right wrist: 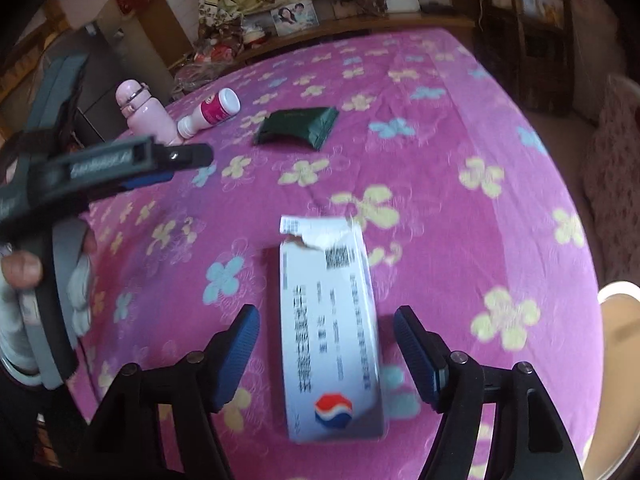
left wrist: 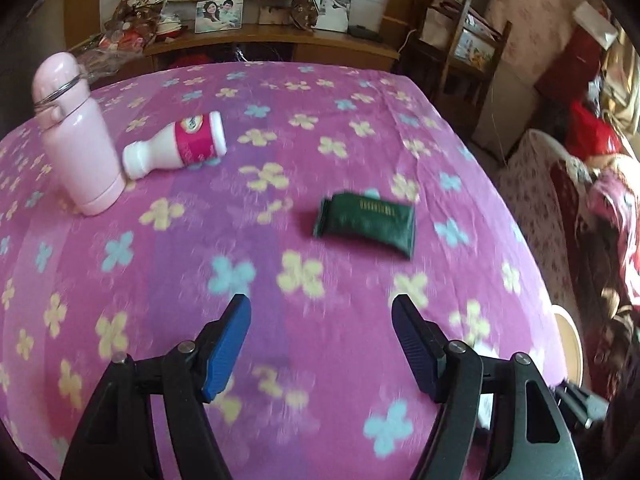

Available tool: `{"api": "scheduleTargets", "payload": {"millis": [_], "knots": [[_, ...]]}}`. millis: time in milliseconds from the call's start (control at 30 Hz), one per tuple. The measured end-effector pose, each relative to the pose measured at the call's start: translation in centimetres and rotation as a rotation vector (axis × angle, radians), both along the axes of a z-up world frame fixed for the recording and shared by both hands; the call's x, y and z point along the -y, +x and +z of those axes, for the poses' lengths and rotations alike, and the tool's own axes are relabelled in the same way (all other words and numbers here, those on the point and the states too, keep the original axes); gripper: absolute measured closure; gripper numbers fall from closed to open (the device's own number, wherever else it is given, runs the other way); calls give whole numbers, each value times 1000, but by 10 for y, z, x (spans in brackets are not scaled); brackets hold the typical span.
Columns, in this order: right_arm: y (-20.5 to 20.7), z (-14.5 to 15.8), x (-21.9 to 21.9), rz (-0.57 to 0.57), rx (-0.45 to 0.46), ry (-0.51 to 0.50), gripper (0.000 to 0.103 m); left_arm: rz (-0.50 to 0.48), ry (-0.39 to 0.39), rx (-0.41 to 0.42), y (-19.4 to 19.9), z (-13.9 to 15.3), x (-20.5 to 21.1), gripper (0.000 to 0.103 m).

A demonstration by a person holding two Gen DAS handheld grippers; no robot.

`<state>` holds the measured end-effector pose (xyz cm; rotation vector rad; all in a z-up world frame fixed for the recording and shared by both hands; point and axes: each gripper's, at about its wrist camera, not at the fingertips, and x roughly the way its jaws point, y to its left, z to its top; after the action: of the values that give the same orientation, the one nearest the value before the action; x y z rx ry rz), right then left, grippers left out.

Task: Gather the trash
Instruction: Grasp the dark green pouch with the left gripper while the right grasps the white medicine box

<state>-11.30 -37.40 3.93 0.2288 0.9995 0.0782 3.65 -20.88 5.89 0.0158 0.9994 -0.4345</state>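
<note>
A dark green packet [left wrist: 365, 219] lies on the pink flowered tablecloth [left wrist: 280, 320], ahead and slightly right of my open, empty left gripper [left wrist: 322, 306]. A small white bottle with a magenta label [left wrist: 176, 146] lies on its side at the far left. In the right wrist view a torn white cardboard box [right wrist: 330, 328] lies on the cloth between the fingers of my open right gripper [right wrist: 326, 316]. The green packet [right wrist: 298, 125] and bottle [right wrist: 210, 112] lie farther back there. The left gripper [right wrist: 120, 164] shows at the left, seen from the side.
A pink flask [left wrist: 78, 136] stands upright next to the fallen bottle; it also shows in the right wrist view [right wrist: 142, 112]. A wooden shelf with photos [left wrist: 240, 36] runs behind the table. A chair [left wrist: 460, 52] and a sofa [left wrist: 580, 220] stand to the right.
</note>
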Motion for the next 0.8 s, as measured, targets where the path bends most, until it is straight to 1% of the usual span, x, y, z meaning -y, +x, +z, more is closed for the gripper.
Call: {"api": "scheduleTargets", "payload": {"millis": [33, 67, 100, 167, 300, 400, 467, 567, 633, 700, 733, 767, 800], "knots": [[1, -1, 0, -2, 4, -27, 31, 1, 0, -1, 7, -1, 4, 26], [0, -2, 1, -5, 14, -50, 37, 5, -1, -2, 14, -3, 9, 26], [-1, -2, 3, -7, 19, -67, 52, 8, -2, -7, 19, -5, 13, 26], [-6, -1, 8, -7, 26, -91, 52, 5, -7, -15, 33, -11, 25, 26], [-19, 0, 28, -23, 17, -57, 52, 3, -14, -4, 49, -18, 45, 26], [-24, -1, 34, -23, 25, -26, 49, 19, 17, 6, 57, -23, 61, 26], [-26, 0, 35, -25, 28, -11, 49, 8, 37, -1, 60, -28, 71, 26], [-26, -1, 37, -26, 35, 2, 48, -12, 90, 18, 59, -33, 83, 26], [-25, 0, 37, -29, 37, 9, 47, -32, 119, 12, 57, -36, 90, 26], [-23, -1, 36, -27, 37, 9, 43, -43, 133, 18, 53, -39, 93, 26], [-23, -1, 34, -25, 39, -2, 43, -53, 131, 23, 51, -39, 93, 26], [-23, -1, 31, -20, 45, -23, 43, -66, 126, 23, 48, -40, 93, 30], [-23, -2, 28, -12, 53, -48, 44, -83, 112, 18, 45, -40, 91, 43]]}}
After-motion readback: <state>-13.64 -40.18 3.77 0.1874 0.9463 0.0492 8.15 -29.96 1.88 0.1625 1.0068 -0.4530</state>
